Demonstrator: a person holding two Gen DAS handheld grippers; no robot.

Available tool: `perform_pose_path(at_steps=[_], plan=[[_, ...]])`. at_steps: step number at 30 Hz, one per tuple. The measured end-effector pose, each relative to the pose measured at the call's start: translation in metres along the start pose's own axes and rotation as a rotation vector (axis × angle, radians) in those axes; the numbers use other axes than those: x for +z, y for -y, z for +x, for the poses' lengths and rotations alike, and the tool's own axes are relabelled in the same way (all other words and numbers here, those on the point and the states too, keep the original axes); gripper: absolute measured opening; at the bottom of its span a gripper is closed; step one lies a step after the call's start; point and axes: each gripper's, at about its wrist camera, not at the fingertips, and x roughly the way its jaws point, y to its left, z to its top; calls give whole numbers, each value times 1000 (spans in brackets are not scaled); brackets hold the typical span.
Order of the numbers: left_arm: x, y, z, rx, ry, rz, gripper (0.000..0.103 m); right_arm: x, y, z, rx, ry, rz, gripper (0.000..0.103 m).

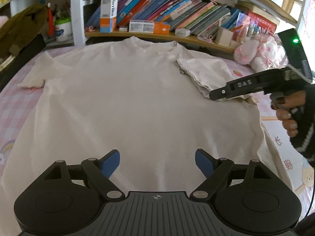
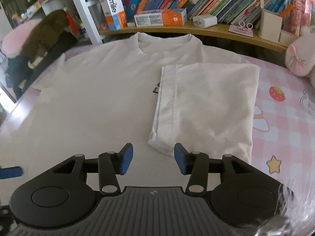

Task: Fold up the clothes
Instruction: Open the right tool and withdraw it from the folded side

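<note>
In the left wrist view, the left gripper sits at the bottom middle with its jaws wide apart and nothing in them, over the lower part of the white T-shirt, while its far sleeve lies flat at the middle left. The shirt lies flat on the pink checked bed sheet, long way running from the bottom of the frame up to the collar by the bookshelf. In the right wrist view, the right gripper is partly open and holds nothing, and the folded-in sleeve starts just above its right pad and runs up the frame, so the right hand is nearer to it.
</note>
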Motion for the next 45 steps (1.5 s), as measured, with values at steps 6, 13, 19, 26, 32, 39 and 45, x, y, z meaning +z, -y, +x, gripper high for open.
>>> perform_pose_path(at_steps=[6, 13, 19, 26, 32, 39, 45], plan=[[4, 6, 2, 0, 6, 2, 86, -17, -1, -35, -45, 47, 46, 59], [1, 15, -2, -1, 11, -15, 86, -61, 4, -72, -57, 17, 151, 68], [3, 29, -1, 10, 4, -22, 86, -86, -2, -92, -99, 15, 156, 73], [1, 40, -2, 24, 1, -61, 86, -95, 10, -100, -151, 16, 147, 77], [-3, 55, -6, 32, 5, -46, 86, -100, 19, -102, -147, -7, 145, 79], [-2, 51, -10, -4, 8, -21, 86, -100, 12, -101, -149, -5, 144, 80], [-1, 24, -10, -62, 5, 13, 86, -99, -12, -94, -182, -11, 165, 80]])
